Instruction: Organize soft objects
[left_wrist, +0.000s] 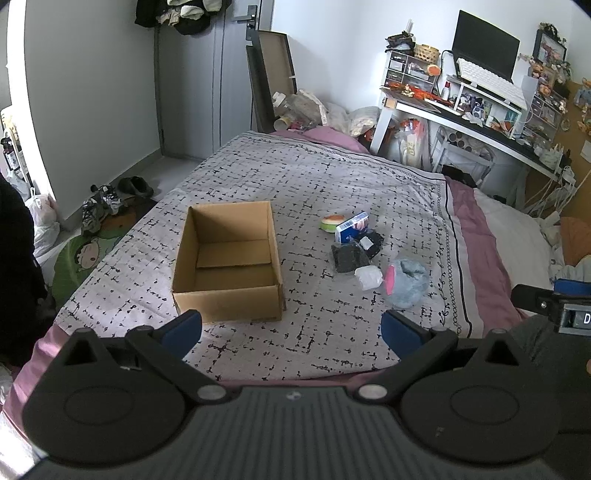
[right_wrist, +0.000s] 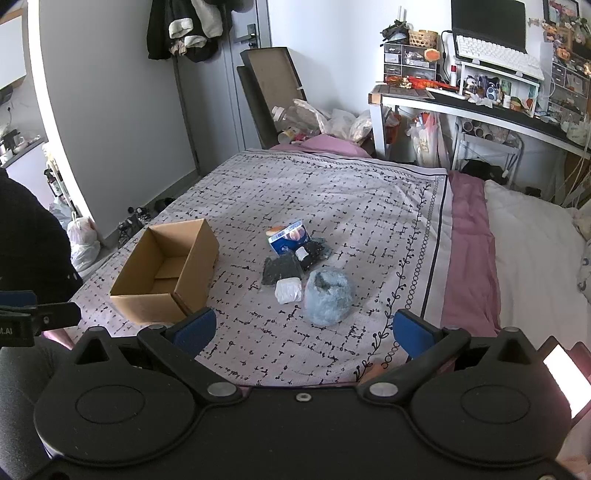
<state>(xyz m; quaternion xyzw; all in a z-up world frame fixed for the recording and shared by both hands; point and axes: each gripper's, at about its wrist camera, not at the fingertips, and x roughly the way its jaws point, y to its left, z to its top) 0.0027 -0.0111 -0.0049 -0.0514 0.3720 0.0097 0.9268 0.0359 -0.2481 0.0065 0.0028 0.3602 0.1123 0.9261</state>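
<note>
An open, empty cardboard box (left_wrist: 227, 266) (right_wrist: 168, 271) stands on the patterned bedspread (left_wrist: 332, 177). To its right lies a pile of soft things: a fluffy blue plush (left_wrist: 406, 282) (right_wrist: 328, 297), a white bundle (left_wrist: 368, 277) (right_wrist: 289, 290), two dark packets (left_wrist: 349, 256) (right_wrist: 282, 269), a blue pack (left_wrist: 352, 226) (right_wrist: 290, 238) and a green-orange round toy (left_wrist: 332, 222). My left gripper (left_wrist: 291, 332) is open, held above the bed's near edge in front of the box. My right gripper (right_wrist: 303, 330) is open, just short of the blue plush. Both are empty.
A cluttered white desk (left_wrist: 461, 118) (right_wrist: 461, 99) with monitor and keyboard stands at the back right. Bags and a flat cardboard lid (left_wrist: 275, 70) lean at the bed's far end. Shoes (left_wrist: 107, 203) lie on the floor at left. A white duvet (right_wrist: 535, 251) lies at right.
</note>
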